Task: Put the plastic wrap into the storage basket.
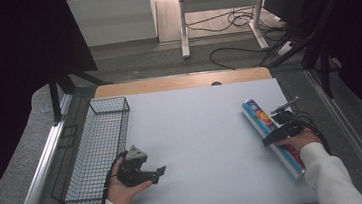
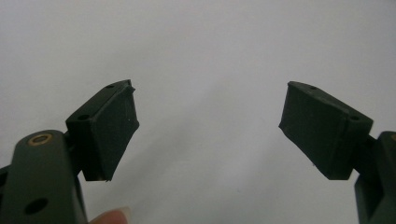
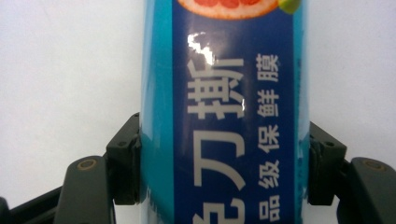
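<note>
The right tool (image 1: 278, 134) was clamped on both sides of the blue film box (image 1: 272, 134), which lay flat at the counter's (image 1: 197, 130) right side. The left tool (image 1: 160, 173) stood released beside the wire basket (image 1: 98, 150), gripping nothing.

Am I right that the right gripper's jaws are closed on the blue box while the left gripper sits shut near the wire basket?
Not quite: the left gripper is open, its jaws wide apart in the left gripper view. The right gripper does clamp the blue box, and the wire basket is beside the left one.
</note>
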Demonstrator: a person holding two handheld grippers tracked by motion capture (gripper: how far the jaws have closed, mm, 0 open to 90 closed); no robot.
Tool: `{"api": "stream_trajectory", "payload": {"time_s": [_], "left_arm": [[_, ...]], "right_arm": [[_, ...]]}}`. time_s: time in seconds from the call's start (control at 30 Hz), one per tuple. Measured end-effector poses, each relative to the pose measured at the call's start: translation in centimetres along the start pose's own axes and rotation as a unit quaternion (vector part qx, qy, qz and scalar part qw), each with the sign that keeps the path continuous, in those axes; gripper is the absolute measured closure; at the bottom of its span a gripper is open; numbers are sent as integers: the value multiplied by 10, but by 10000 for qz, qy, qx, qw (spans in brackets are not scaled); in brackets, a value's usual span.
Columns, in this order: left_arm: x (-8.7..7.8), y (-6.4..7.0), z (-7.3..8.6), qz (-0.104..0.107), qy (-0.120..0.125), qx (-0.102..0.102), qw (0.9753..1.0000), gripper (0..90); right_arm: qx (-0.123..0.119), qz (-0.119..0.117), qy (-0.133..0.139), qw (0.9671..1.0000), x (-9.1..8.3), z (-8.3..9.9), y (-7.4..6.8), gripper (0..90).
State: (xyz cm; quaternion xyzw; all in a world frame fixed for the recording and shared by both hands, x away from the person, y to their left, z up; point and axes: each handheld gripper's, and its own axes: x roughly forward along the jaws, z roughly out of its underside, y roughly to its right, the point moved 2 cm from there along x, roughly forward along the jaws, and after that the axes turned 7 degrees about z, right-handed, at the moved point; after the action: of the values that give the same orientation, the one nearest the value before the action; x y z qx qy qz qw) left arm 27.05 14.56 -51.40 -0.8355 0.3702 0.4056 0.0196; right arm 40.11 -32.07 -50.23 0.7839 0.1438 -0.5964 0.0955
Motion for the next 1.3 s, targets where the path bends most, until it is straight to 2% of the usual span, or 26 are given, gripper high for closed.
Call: {"api": "stream_trajectory", "payload": {"time_s": [0.23, 0.43, 0.6, 0.73, 0.9, 1.03, 1.17, 1.2, 1.3], "left_arm": [[0, 1, 0, 9, 2, -2, 10000, 186], [1, 1, 0, 7, -8, 13, 10000, 186], [1, 1, 0, 8, -6, 6, 10000, 186], [1, 1, 0, 18, -1, -5, 10000, 186], [1, 1, 0, 22, -11, -8, 10000, 186], [1, 1, 0, 25, -9, -11, 10000, 186], [1, 0, 0, 35, -5, -43, 10000, 186], [1, 0, 0, 84, 0, -65, 9999, 186], [1, -2, 0, 60, -1, -108, 9999, 186]], "right_arm": [[173, -283, 149, 9993, -8, 2, 0, 319], [224, -355, 364, 9985, -19, 3, -2, 319], [246, -430, 541, 9973, -30, 3, -9, 319], [197, -497, 663, 9964, -37, 3, -19, 319], [13, -611, 812, 9948, -49, 1, -40, 318], [-1, -722, 869, 9936, -52, 0, -49, 319], [-57, -934, 983, 9907, -56, -2, -64, 319], [-71, -946, 992, 9905, -56, -3, -66, 319], [-39, -926, 1004, 9906, -54, -4, -73, 318]]}}
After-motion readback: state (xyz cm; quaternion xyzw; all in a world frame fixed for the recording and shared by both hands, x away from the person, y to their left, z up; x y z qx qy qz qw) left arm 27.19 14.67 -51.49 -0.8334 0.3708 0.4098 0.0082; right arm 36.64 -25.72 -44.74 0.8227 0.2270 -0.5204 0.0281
